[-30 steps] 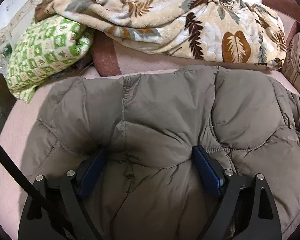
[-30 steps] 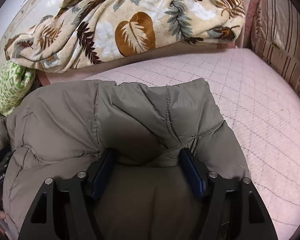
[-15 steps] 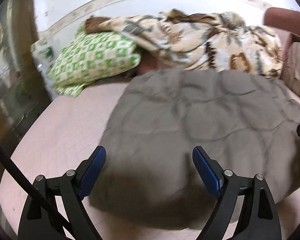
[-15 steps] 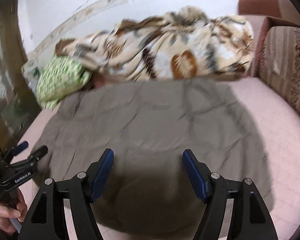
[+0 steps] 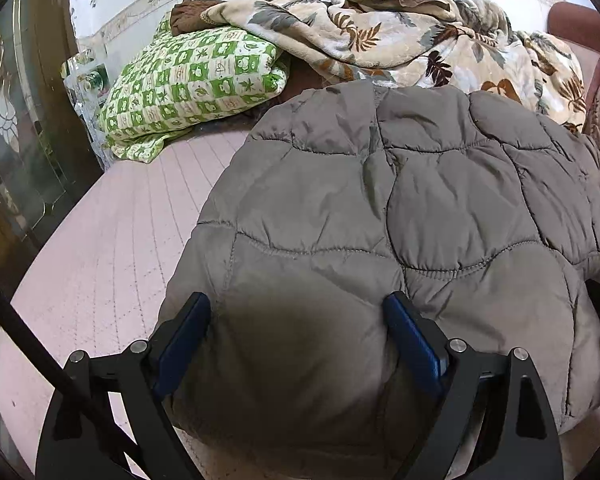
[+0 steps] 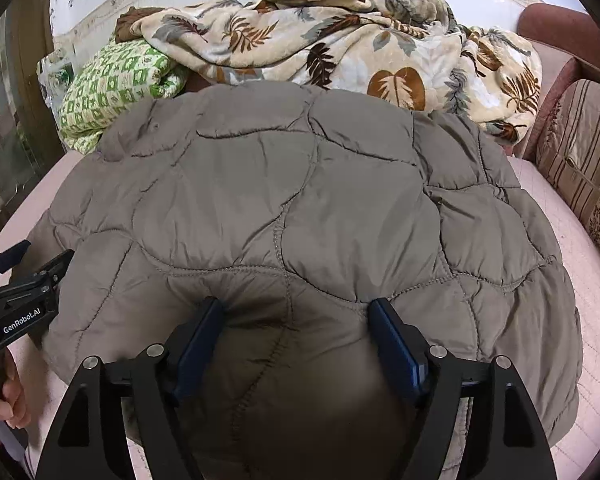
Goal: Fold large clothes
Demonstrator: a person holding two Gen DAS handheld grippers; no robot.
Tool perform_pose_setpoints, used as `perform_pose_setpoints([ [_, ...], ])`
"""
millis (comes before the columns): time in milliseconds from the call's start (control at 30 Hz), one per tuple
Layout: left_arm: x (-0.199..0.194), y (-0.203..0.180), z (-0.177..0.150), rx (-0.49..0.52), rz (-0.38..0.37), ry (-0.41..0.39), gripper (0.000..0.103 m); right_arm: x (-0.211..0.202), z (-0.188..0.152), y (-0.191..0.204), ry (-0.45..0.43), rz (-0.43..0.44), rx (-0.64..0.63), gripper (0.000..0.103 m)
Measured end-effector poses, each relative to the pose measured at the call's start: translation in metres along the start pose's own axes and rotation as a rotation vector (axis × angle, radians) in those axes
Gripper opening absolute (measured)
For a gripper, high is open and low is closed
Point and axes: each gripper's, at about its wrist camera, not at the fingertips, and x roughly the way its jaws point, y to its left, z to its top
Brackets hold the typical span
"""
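Bed: pink quilted mattress [image 5: 112, 240] under grey puffer jacket [image 5: 400, 216].
Left gripper [image 5: 296, 336]: fingers wide, pressing jacket.
Right gripper [image 6: 296, 332]: same, apparently ungripped.
Right view only: striped cushion [image 6: 580, 160].

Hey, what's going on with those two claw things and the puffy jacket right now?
Left gripper and right gripper open, pressing the grey quilted jacket. Jacket folded on pink mattress. Leaf-print blanket touching jacket's far edge.
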Motion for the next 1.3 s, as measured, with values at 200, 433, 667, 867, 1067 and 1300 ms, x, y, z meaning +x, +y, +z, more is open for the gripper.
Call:
perform_pose_setpoints([
  [200,0.0,-0.004,0.002,0.017,0.023,-0.001,0.089,0.002,0.001,0.002,0.016,-0.006,-0.021,0.082],
  [433,-0.004,-0.004,0.001,0.023,0.036,-0.005,0.089,-0.002,-0.002,0.004,0.023,-0.005,-0.032,0.082],
  [667,-0.009,-0.005,-0.001,0.04,0.041,0.005,0.089,-0.012,-0.005,0.005,0.038,-0.006,-0.037,0.083],
  [867,-0.014,-0.005,-0.001,0.056,0.041,0.012,0.089,-0.02,-0.006,0.005,0.044,-0.006,-0.039,0.084],
  [1067,-0.018,-0.006,0.0,0.081,0.042,0.014,0.089,-0.023,-0.006,0.006,0.049,-0.005,-0.035,0.084],
  [1300,-0.024,-0.007,0.002,0.094,0.035,0.017,0.089,-0.037,-0.005,-0.002,0.03,0.008,-0.004,0.084],
])
